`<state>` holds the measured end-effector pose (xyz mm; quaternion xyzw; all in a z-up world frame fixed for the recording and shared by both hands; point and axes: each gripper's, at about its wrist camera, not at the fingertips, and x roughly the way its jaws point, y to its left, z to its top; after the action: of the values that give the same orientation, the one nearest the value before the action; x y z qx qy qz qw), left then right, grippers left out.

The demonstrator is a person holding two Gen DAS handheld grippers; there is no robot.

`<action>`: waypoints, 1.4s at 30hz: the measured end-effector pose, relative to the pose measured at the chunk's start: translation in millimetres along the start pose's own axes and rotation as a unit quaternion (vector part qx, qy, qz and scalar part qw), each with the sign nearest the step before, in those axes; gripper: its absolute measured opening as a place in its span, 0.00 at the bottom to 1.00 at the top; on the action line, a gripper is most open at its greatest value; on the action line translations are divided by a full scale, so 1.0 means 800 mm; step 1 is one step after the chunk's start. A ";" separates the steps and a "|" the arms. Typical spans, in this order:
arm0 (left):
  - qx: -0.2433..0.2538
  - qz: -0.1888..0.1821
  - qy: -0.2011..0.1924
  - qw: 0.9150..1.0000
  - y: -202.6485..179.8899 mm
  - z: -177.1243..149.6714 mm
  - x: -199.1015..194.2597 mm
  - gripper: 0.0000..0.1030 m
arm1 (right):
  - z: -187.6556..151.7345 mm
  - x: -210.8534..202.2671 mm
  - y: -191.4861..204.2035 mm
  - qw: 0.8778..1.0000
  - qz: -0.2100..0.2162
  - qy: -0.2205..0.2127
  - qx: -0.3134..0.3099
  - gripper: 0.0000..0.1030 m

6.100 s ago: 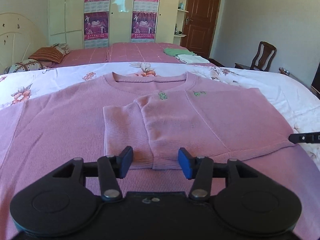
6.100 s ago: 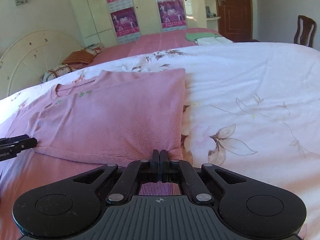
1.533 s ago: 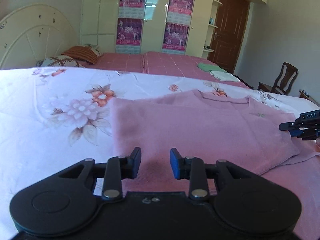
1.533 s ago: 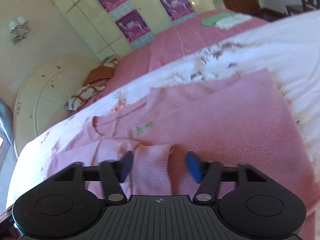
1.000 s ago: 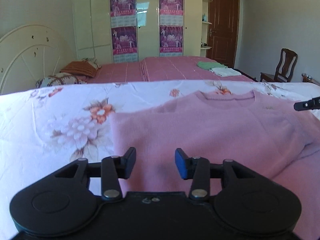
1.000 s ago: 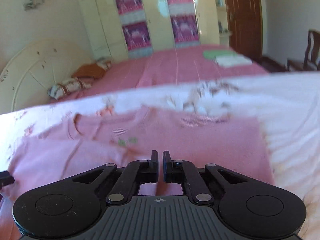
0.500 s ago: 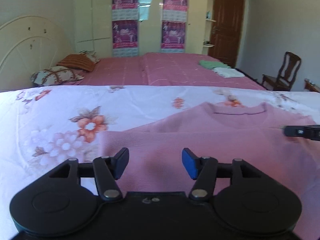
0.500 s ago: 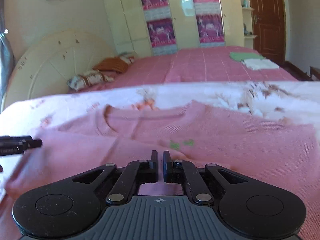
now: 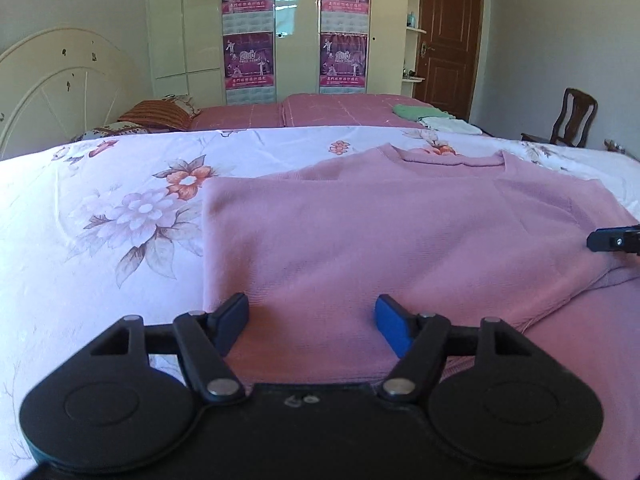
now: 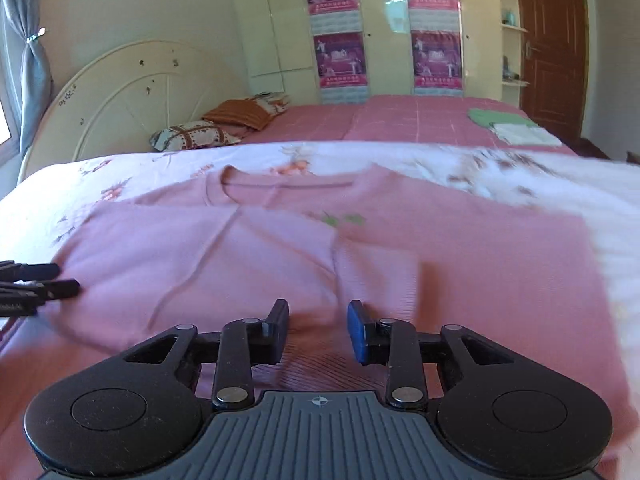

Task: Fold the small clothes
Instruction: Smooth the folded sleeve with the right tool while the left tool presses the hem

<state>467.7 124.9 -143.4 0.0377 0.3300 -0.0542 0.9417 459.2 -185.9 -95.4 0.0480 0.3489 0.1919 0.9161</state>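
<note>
A pink knitted sweater (image 9: 380, 232) lies flat on the floral bedsheet (image 9: 100, 208), both sides folded in toward the middle. It also shows in the right wrist view (image 10: 280, 252), collar at the far end. My left gripper (image 9: 312, 318) is open and empty just above the sweater's near left part. My right gripper (image 10: 318, 330) is open and empty over the sweater's near middle, by the folded-in sleeve (image 10: 376, 268). The right gripper's tip (image 9: 614, 240) shows at the right edge of the left wrist view. The left gripper's tips (image 10: 36, 286) show at the left edge of the right wrist view.
A second bed with a pink cover (image 9: 320, 114) stands behind, with folded green and white clothes (image 9: 436, 118) and pillows (image 9: 152, 118) on it. A wardrobe with posters (image 9: 296, 28), a brown door (image 9: 448, 36) and a wooden chair (image 9: 572, 120) are farther back.
My right gripper has opened and let go of the sweater's fabric. My left gripper has opened wider. The left side of the sweater now lies folded over the middle.
</note>
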 end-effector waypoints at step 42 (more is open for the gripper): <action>-0.001 -0.036 0.008 0.999 -0.135 -0.001 0.014 0.83 | -0.030 -0.049 0.002 0.999 0.019 0.013 -0.030 0.20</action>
<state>462.0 16.9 -154.7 0.0250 0.3389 -0.0871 0.9364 415.8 -200.5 -88.8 0.0246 0.3543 0.2205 0.9084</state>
